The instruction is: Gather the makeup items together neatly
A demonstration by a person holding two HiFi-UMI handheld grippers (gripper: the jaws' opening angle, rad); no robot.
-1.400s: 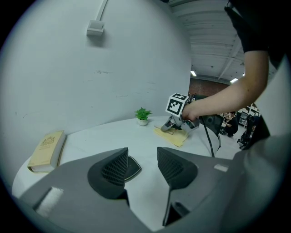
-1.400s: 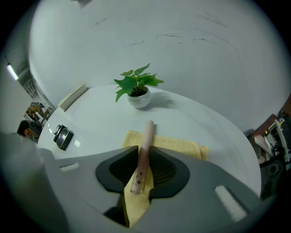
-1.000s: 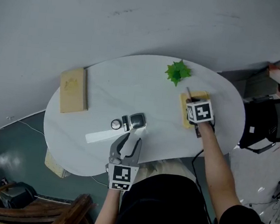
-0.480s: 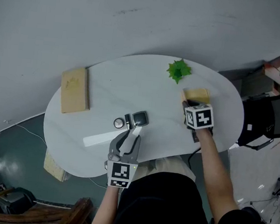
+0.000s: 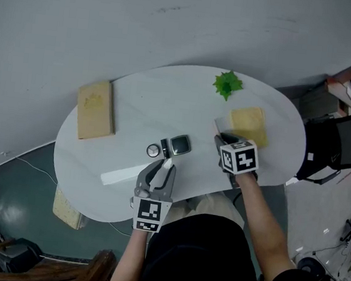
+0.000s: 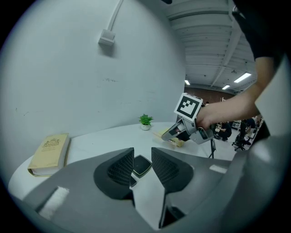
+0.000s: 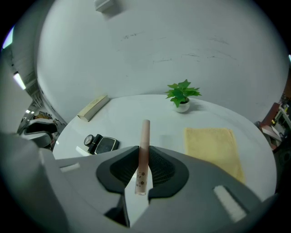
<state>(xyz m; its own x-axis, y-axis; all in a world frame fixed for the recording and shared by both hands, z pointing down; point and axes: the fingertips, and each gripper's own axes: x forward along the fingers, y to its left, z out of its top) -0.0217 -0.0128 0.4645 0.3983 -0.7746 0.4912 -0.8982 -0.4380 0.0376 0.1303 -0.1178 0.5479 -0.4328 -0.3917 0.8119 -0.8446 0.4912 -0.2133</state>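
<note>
Firmly pinched in the right tool (image 5: pixel 220 138), above the white worktop (image 5: pixel 135 107): a slim pink tube (image 7: pixel 143 152), clear at its lower end with tiny dark marks, poking out past the pads. Just ahead of the left tool (image 5: pixel 167 165), jaws lately closing yet gripping nothing: dark square compact (image 6: pixel 141 165), partly masked by those jaws. Marks on tube unreadable.

One pink tube (image 7: pixel 143 150), three other makeup items (image 5: pixel 179 145), one book (image 5: pixel 96 109), one plant (image 5: pixel 227 84), one yellow cloth (image 5: pixel 249 124), one table (image 5: pixel 168 98).
</note>
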